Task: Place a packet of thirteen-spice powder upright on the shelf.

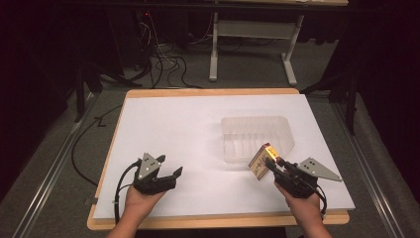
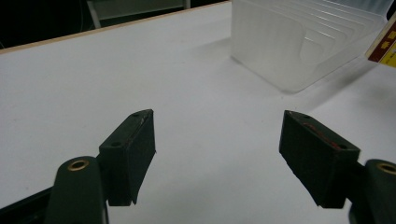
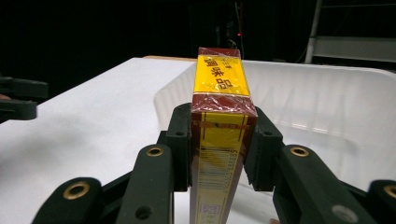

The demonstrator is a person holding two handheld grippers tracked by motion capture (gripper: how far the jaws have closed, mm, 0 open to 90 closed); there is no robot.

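A small carton [image 1: 261, 159] with a yellow and dark red wrapper [image 3: 219, 121] is clamped between the jaws of my right gripper [image 1: 273, 163], held off the table at the near edge of a clear plastic bin [image 1: 256, 136]. In the right gripper view the bin's pale wall [image 3: 327, 98] lies just behind the carton. My left gripper [image 1: 171, 174] rests low at the table's front left, open, with bare white surface between its jaws [image 2: 217, 144]. The bin [image 2: 299, 42] and a corner of the carton [image 2: 385, 44] show ahead of it, to its right.
White paper [image 1: 173, 124] covers the wooden table [image 1: 213, 92]. Beyond the far edge are a white metal stand [image 1: 252, 44] and tangled cables [image 1: 163, 59] on the floor. Rails [image 1: 49, 168] run along both sides.
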